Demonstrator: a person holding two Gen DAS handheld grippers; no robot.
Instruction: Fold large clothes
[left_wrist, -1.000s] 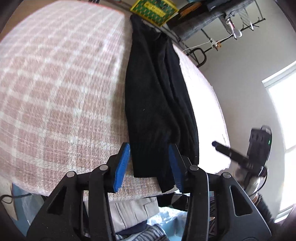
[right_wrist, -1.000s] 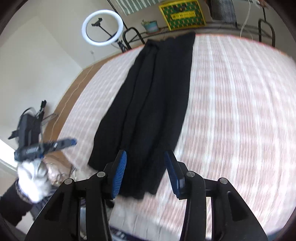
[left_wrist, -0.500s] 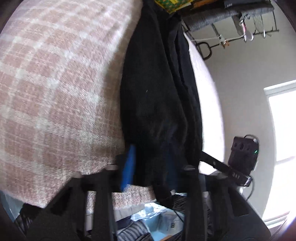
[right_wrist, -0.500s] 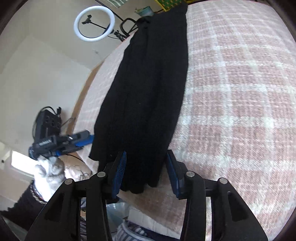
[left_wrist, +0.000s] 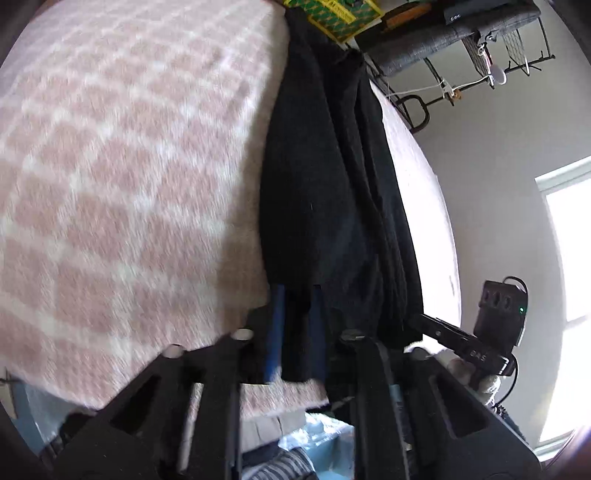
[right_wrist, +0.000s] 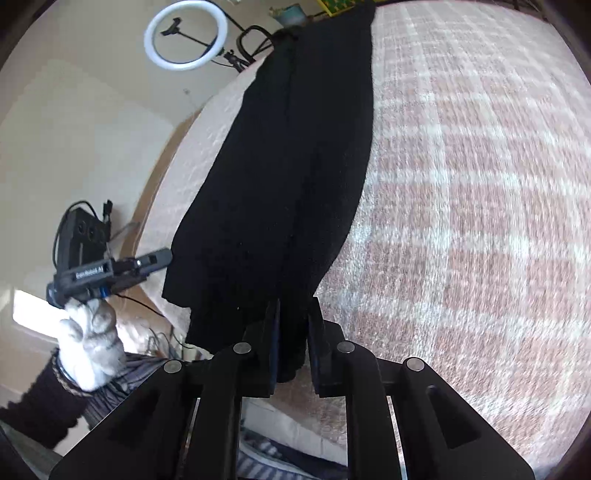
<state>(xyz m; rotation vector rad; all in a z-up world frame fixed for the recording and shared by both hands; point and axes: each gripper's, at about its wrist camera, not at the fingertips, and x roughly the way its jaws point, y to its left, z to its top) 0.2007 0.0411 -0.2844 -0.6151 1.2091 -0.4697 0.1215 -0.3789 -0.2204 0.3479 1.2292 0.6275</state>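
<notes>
A long black garment (left_wrist: 325, 177) lies folded lengthwise on the pink checked bed cover (left_wrist: 122, 177), running from the near edge to the far end. It also shows in the right wrist view (right_wrist: 291, 166). My left gripper (left_wrist: 297, 328) has closed on the garment's near hem at one corner. My right gripper (right_wrist: 293, 339) has closed on the near hem at the other corner. Each gripper shows in the other's view: the right one (left_wrist: 461, 343) and the left one (right_wrist: 110, 273), held in a white-gloved hand (right_wrist: 90, 339).
The bed cover (right_wrist: 461, 203) fills most of both views. A ring light (right_wrist: 185, 35) stands past the bed's far corner. A yellow-green crate (left_wrist: 332, 18) and a grey rack (left_wrist: 461, 33) are beyond the far end. A bright window (left_wrist: 569, 266) is at the right.
Both grippers moved in to the garment's near hem and closed on it; a second ago both were open just short of the hem.
</notes>
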